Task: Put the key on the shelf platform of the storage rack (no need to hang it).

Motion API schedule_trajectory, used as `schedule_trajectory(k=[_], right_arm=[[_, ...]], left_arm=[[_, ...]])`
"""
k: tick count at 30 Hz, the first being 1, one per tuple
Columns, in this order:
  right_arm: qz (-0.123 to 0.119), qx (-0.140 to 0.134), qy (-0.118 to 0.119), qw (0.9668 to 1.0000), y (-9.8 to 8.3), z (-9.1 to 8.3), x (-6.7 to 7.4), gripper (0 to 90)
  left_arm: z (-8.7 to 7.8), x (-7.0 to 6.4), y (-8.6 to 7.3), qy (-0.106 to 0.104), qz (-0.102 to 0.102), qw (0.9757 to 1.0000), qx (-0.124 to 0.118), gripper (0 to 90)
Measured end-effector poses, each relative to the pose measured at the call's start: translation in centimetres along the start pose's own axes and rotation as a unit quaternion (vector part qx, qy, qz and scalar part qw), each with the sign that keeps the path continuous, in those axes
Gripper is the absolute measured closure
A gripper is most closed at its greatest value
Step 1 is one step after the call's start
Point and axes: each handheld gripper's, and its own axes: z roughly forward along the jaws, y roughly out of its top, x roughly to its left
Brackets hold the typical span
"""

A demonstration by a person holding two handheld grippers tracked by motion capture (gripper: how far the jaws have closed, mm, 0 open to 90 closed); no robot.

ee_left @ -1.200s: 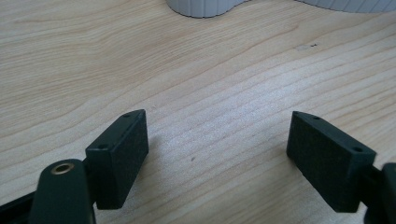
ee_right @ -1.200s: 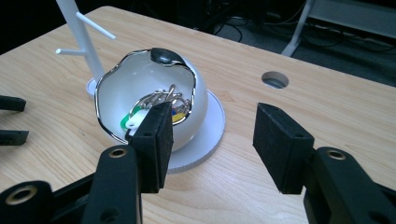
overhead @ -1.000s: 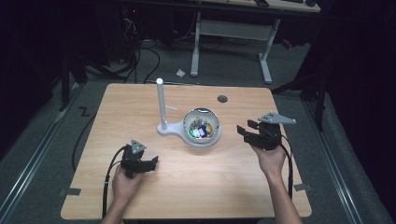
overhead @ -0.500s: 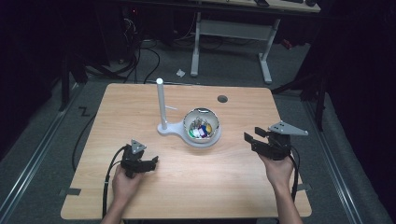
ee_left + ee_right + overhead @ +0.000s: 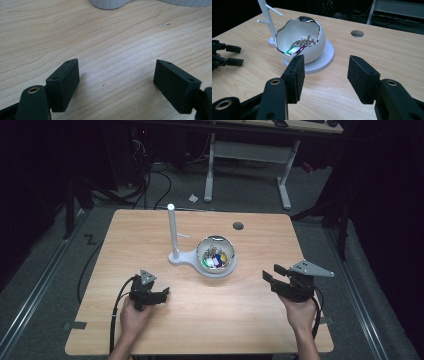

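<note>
Jaws of your right gripper and left gripper stand apart and empty, both aimed at the bowl, ready to reach for its keys.

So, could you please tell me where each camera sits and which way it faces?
High view: above the person's side, looking forward and down on the table; both hands, left tongs and right tongs show.
Left gripper view: on the left tongs, low over bare wood; open jaws.
Right gripper view: on the right tongs, facing the bowl; open jaws.
Shared: bowl and white stand.
</note>
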Motion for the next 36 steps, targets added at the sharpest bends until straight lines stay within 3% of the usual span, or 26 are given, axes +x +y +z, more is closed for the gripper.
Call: schedule_trajectory(k=[11,36], right_arm=[[0.014,0.007,0.005,0.9999,-2.1,0.3,0.3,48.1],[0.019,0.031,0.015,0.9992,-4.3,2.6,1.1,48.2]], left_arm=[[0.0,0.0,0.0,0.000,-0.001,1.0000,0.000,21.1],[0.0,0.0,0.0,0.000,0.000,1.0000,0.000,21.1]])
